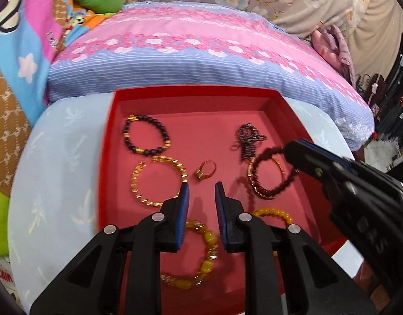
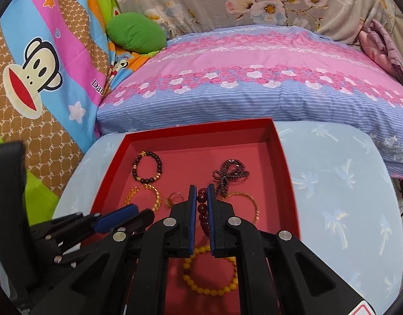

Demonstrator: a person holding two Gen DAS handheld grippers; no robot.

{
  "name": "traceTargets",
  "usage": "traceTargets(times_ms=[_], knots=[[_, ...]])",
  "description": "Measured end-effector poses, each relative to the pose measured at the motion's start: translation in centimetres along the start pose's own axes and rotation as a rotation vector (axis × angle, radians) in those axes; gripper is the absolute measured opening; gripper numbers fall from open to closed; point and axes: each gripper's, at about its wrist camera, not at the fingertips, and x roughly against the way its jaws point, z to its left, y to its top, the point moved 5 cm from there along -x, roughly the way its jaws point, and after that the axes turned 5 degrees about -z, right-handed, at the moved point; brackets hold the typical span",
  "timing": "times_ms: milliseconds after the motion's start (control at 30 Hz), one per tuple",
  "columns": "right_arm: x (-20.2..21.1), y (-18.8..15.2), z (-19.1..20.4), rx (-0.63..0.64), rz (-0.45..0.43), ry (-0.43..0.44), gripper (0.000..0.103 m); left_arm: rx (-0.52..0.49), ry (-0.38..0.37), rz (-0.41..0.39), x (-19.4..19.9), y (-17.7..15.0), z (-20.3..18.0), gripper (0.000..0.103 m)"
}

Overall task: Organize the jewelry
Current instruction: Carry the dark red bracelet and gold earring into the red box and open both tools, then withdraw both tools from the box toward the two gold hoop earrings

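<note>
A shallow red box (image 1: 107, 157) holds the jewelry. In it lie a black bead bracelet (image 1: 126, 137), a gold chain bracelet (image 1: 135, 181), a gold ring (image 1: 205, 170), a dark chain necklace (image 1: 247, 139), a gold bangle (image 1: 264, 197) and two yellow bead bracelets (image 1: 208, 239) (image 1: 275, 213). My left gripper (image 1: 202, 191) hovers over the box floor near the ring, its jaws a little apart with nothing between them. My right gripper (image 2: 202, 191) is shut on a dark red bead bracelet (image 2: 202, 207), which dangles over the gold bangle. From the left wrist, the right gripper (image 1: 287, 149) comes in at the right.
The box rests on a pale blue palm-print cushion (image 2: 332, 183). Behind it lies a pink and blue flowered pillow (image 2: 254, 78). A green cushion (image 2: 135, 31) and a cartoon monkey blanket (image 2: 38, 73) lie at the left. My left gripper (image 2: 143, 211) shows at lower left.
</note>
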Motion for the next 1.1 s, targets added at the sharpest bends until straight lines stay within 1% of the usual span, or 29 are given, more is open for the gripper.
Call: traceTargets(times_ms=[100,200,333,433,500,567,867,1100], knots=[[-0.7,0.4,0.8,-0.008,-0.001,0.023,0.007,0.019,0.013,-0.005,0.4,-0.1,1.0,0.019],[-1.8,0.3,1.2,-0.004,0.013,0.022,0.007,0.034,0.019,-0.001,0.4,-0.3,1.7,0.019],[-3.3,-1.1,0.6,-0.003,0.069,-0.01,0.008,0.037,0.02,0.001,0.3,-0.4,2.0,0.019],[-3.6,-2.0,0.0,-0.012,0.092,-0.032,0.008,0.038,0.011,0.002,0.3,-0.6,1.9,0.019],[-3.6,-2.5,-0.4,-0.017,0.105,-0.042,0.01,0.038,0.007,0.003,0.2,-0.7,1.7,0.019],[-3.3,-2.8,-0.6,-0.014,0.102,-0.053,0.013,0.033,0.001,0.005,0.2,-0.9,1.4,0.019],[-0.2,-2.8,-0.4,0.002,0.045,-0.061,0.013,0.02,-0.011,-0.003,1.3,-1.5,0.2,0.019],[2.9,-3.4,-0.5,-0.006,0.024,-0.056,0.013,0.004,-0.019,-0.021,3.3,-2.0,-1.0,0.019]])
